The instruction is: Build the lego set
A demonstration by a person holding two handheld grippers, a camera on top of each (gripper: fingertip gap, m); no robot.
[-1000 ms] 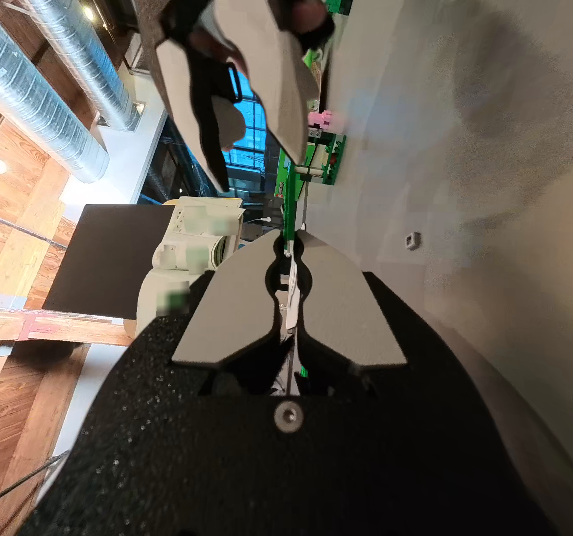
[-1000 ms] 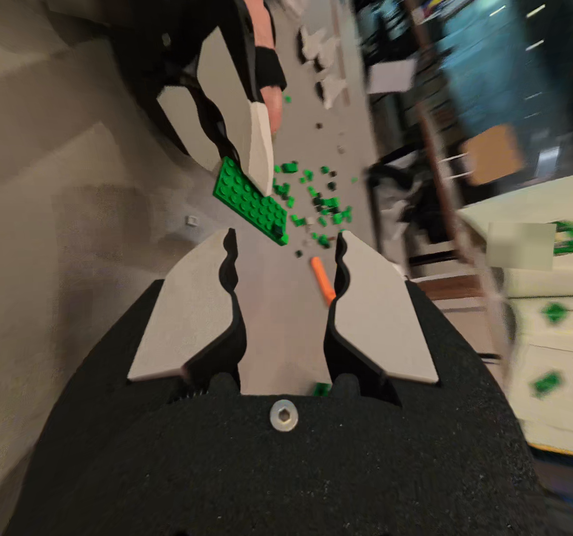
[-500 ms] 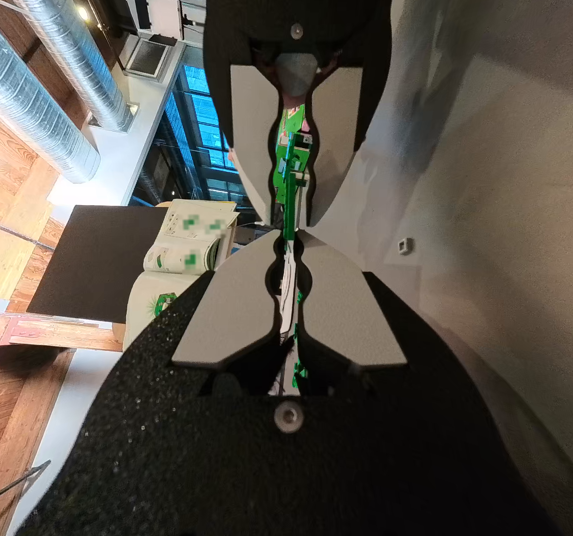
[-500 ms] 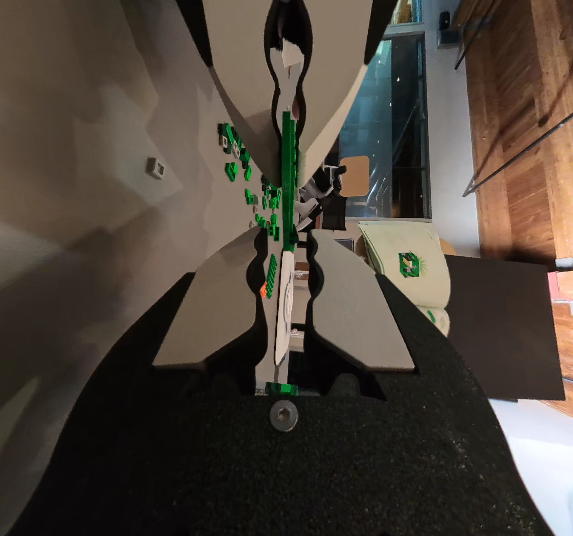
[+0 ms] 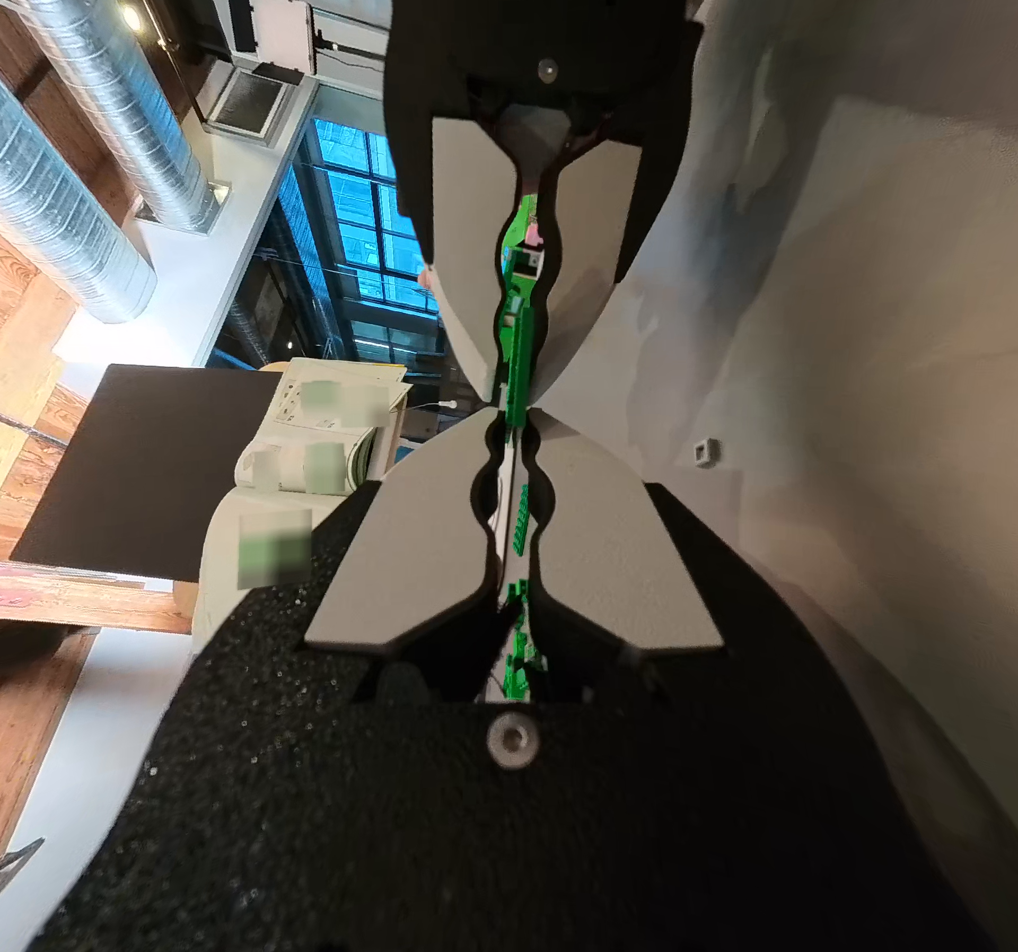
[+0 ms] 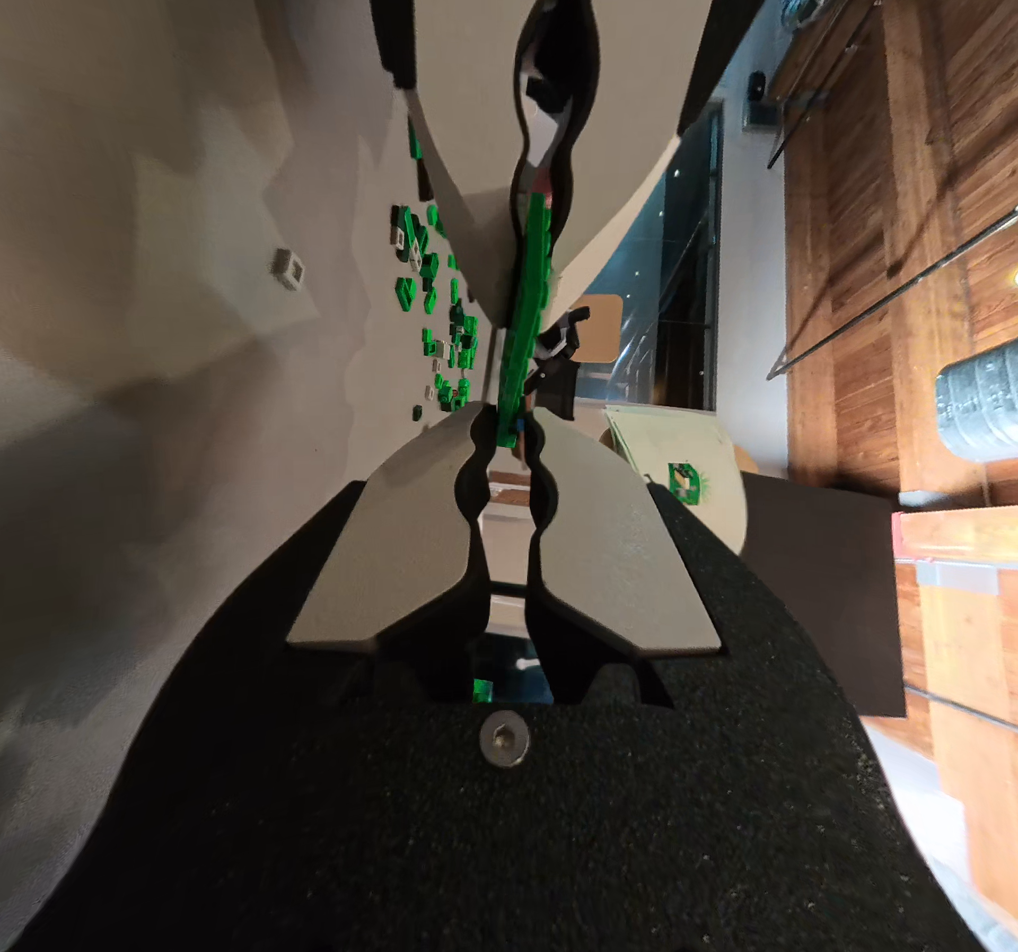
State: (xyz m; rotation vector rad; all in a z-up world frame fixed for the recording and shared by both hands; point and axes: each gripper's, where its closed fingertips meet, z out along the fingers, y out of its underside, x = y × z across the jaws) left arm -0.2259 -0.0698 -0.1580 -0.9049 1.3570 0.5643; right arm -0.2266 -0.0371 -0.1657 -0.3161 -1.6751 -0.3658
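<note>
A flat green lego plate (image 5: 519,369) is held edge-on in the air between the two grippers, which face each other tip to tip. My left gripper (image 5: 515,419) is shut on one end of the plate. My right gripper (image 6: 509,421) has its fingers pressed on the other end of the plate (image 6: 528,308). The right gripper (image 5: 515,399) fills the top of the left wrist view. The left gripper (image 6: 526,303) fills the top of the right wrist view. Both views are rolled on their side, with the white table (image 5: 826,374) running upright.
Several loose green and white pieces (image 6: 440,319) lie scattered on the table. A small grey piece (image 6: 287,267) lies apart from them. A partial green build with a pink piece (image 5: 524,256) stands behind. An open instruction booklet (image 5: 330,429) rests by a black board (image 5: 137,462).
My right gripper swung round to face the left one, moved in, and its fingers closed on the free end of the green plate. The left gripper kept its hold.
</note>
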